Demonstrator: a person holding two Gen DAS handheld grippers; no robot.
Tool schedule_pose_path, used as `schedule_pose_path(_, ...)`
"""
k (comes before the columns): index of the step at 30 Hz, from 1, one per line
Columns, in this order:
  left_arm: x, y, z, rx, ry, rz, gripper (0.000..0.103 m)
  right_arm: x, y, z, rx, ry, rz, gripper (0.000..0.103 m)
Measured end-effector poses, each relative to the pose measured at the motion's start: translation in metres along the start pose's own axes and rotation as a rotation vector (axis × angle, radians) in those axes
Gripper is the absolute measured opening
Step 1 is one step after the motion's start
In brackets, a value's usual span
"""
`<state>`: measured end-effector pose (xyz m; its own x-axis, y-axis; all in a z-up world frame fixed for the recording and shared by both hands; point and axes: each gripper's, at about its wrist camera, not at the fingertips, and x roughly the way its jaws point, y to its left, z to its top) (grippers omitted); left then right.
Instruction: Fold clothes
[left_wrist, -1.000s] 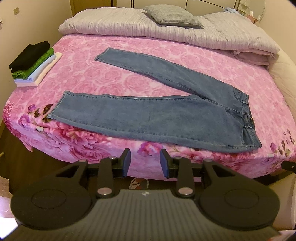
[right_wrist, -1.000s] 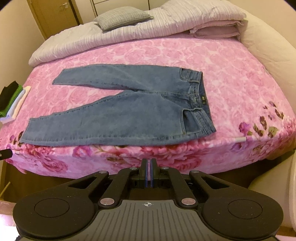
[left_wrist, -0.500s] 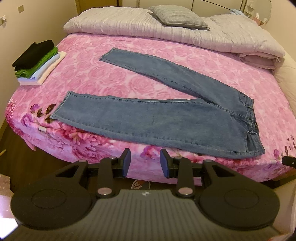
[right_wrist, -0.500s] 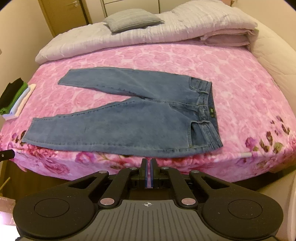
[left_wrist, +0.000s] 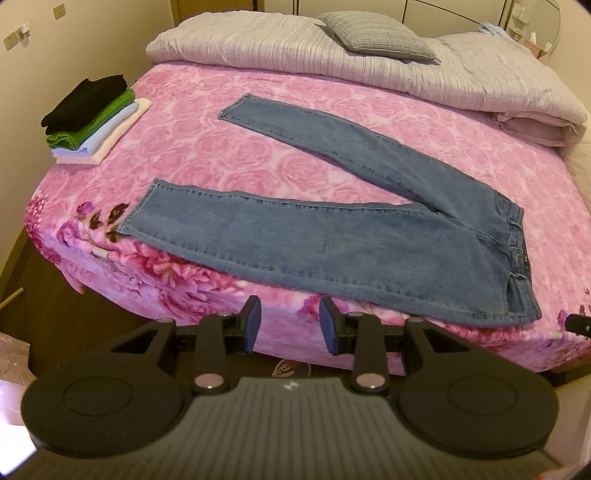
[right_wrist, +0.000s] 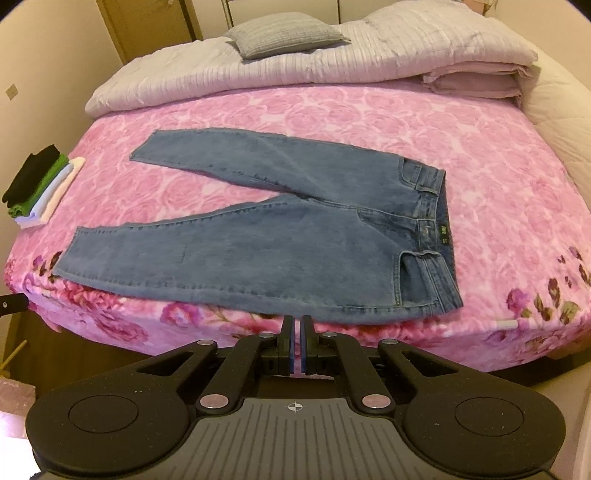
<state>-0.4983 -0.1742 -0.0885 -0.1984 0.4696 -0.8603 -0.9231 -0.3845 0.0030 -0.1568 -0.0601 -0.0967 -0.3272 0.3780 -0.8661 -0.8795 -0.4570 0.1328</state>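
Jeans (left_wrist: 332, 236) spread flat, legs splayed, on bed (left_wrist: 229, 162); both units now nearer: left hand-held gripper (left_wrist: 290, 325) open, right hand-held gripper (right_wrist: 296, 345) closed, empty; folding pending.

Over the last second both wrist views have closed in on the flat-spread blue denim jeans (left_wrist: 369, 236), which now sit lower and nearer in each frame. The open left gripper (left_wrist: 290, 325) has come up close to the near edge of the pink rose-patterned bedspread (left_wrist: 207, 162), and the tips of the closed right gripper (right_wrist: 295, 328) now reach the jeans' near hem line.
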Motion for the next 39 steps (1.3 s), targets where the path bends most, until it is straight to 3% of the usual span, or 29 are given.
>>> schedule_pose_path(9, 0.039, 0.023, 0.044, -0.005, -0.032, -0.087, 0.030, 0.024, 0.009, 0.030, 0.081, -0.030, 0.010, 0.003)
schedule_pose_path(19, 0.102, 0.052, 0.150, 0.139, -0.069, -0.231, 0.030, 0.059, 0.013, 0.093, 0.392, -0.097, 0.077, 0.003)
schedule_pose_path(23, 0.128, 0.054, 0.181, 0.225, -0.069, -0.296, 0.030, 0.074, 0.020, 0.112, 0.476, -0.097, 0.036, 0.003)
schedule_pose_path(31, 0.185, 0.039, 0.198, 0.307, 0.019, -0.383, 0.030, 0.092, 0.031, 0.110, 0.548, -0.150, -0.010, 0.002)
schedule_pose_path(39, 0.231, 0.016, 0.209, 0.355, 0.074, -0.438, 0.030, 0.132, 0.014, 0.119, 0.600, -0.074, -0.025, 0.003)
